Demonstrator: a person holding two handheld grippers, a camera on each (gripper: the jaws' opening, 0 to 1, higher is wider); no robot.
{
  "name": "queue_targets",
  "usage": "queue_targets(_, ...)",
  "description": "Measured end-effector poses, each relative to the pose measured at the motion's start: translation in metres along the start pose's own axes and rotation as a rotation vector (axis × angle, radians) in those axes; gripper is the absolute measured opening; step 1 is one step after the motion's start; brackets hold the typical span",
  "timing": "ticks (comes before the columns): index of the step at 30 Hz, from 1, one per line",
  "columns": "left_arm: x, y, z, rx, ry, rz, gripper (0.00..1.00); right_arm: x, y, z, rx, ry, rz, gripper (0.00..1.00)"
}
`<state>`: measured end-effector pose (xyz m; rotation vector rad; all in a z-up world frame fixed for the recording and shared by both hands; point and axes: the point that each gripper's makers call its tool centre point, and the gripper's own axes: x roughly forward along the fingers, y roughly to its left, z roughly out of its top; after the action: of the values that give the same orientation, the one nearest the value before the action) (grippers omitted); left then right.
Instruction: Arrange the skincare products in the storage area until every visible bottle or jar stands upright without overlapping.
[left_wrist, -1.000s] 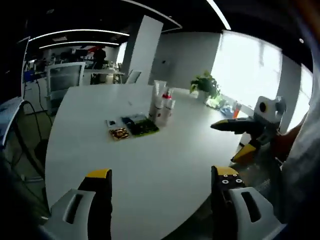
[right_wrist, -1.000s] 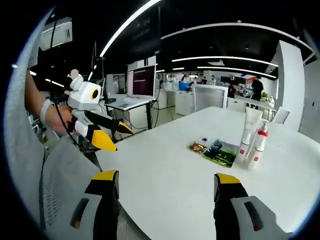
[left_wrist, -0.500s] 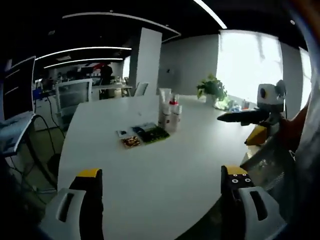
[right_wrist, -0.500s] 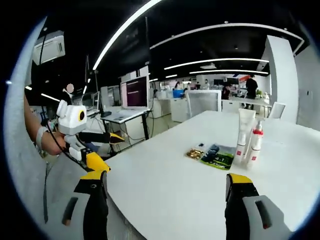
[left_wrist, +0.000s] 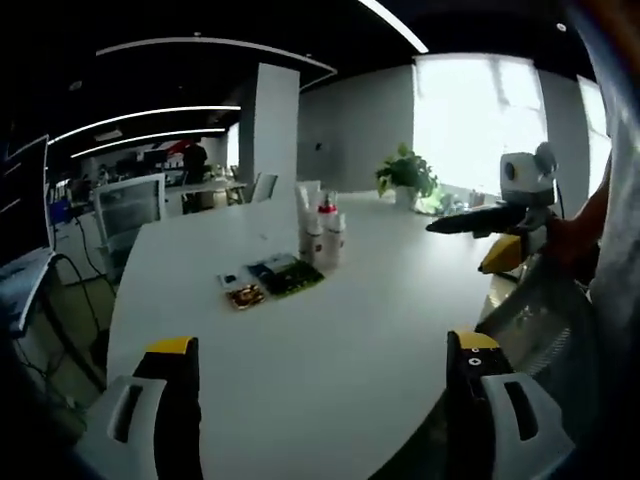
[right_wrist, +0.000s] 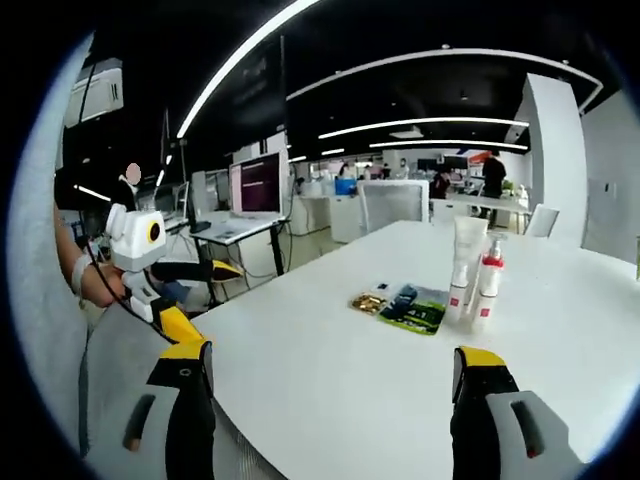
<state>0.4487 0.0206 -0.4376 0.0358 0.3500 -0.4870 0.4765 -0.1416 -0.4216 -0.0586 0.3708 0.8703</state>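
1. The white worktop spreads wide; its near edge is cut off behind both grippers' jaws.
2. The left gripper and the right gripper both hold their jaws wide apart, gripping nothing, well short of the products.
3. The skincare bottles stand upright in a tight cluster mid-worktop, overlapping each other in view; their labels are too small to read.
4. Flat packets lie just beside them, contents unclear.
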Motion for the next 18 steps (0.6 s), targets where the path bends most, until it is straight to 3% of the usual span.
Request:
queue_targets(10,0.001,0.001,-0.012,-0.006,0.051,0.008,0.98,0.008,0.020,-0.012,-0.086,0.064,0.056,0.99)
queue_targets(18,0.000,0.006,-0.014,-0.001,0.051,0.030,0.97,0.009,0.020,-0.016,-0.073,0.082,0.071,0.99)
